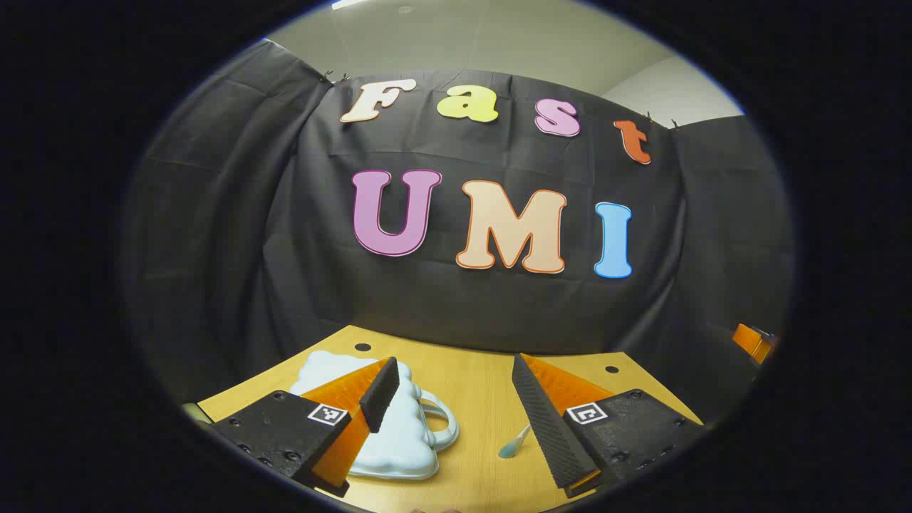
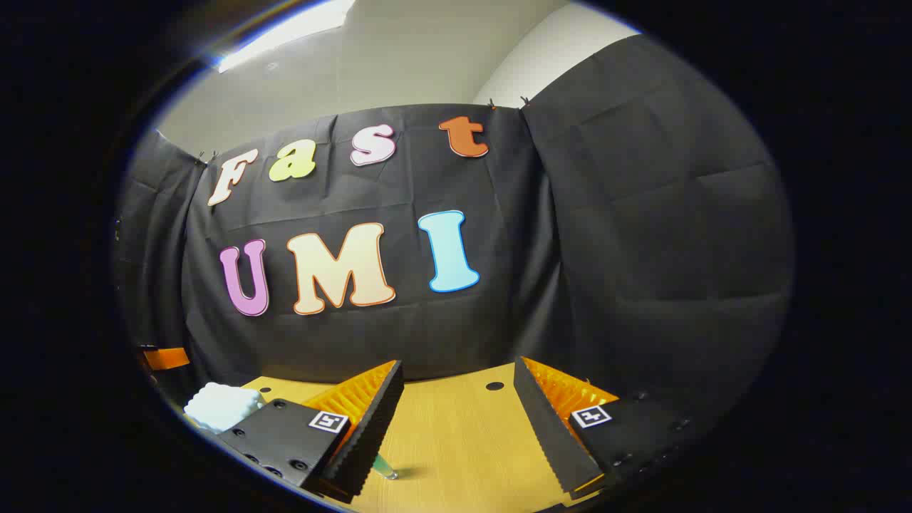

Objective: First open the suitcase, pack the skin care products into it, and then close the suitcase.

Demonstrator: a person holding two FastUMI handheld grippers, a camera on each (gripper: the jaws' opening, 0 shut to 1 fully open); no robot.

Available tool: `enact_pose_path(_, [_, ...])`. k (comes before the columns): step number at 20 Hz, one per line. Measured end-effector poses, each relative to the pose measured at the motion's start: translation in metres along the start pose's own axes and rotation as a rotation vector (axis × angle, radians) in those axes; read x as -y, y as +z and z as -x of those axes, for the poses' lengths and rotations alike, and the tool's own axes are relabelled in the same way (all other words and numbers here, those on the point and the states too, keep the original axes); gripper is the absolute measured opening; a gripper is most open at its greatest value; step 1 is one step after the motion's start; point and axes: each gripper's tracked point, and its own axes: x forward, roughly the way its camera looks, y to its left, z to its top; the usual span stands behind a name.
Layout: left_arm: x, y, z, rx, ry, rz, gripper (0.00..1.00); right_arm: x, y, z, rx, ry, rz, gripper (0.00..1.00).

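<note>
now the left claw hangs with fingers apart and empty above the worktop. just ahead and left lies the pale blue, cloud-shaped suitcase, shut, handle pointing right. a small skin care tube lies near its right finger. the right claw, also spread, sits farther right.

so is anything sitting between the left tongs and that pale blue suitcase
Nothing visible does. The left tongs hang open above the wooden table, and the closed suitcase lies right beneath the left finger. A small skincare tube lies apart, nearer the right finger.
</note>
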Motion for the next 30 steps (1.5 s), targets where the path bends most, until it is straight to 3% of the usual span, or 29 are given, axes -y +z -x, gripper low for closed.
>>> enact_pose_path(1, [0.0, -0.002, 0.0, -0.005, 0.008, -0.005, 0.95, 0.004, 0.001, -0.002, 0.0, -0.002, 0.001, 0.97])
enact_pose_path(6, [0.01, -0.006, -0.002, -0.015, 0.026, -0.027, 0.95, 0.023, -0.001, -0.011, -0.006, -0.01, -0.003, 0.93])
enact_pose_path(7, [0.014, -0.008, -0.002, -0.021, 0.03, -0.027, 0.95, 0.028, -0.002, -0.013, -0.01, -0.011, -0.004, 0.97])
enact_pose_path(19, [0.053, -0.034, 0.007, -0.058, 0.038, 0.002, 0.95, 0.079, -0.007, -0.014, -0.032, -0.002, 0.008, 0.97])
enact_pose_path(23, [0.044, -0.059, -0.012, -0.153, 0.006, 0.012, 0.95, 0.088, -0.013, -0.006, -0.022, 0.005, 0.02, 0.98])
enact_pose_path(30, [0.038, -0.122, -0.05, -0.401, -0.076, -0.056, 0.96, 0.108, -0.049, 0.017, -0.084, -0.032, 0.006, 0.98])
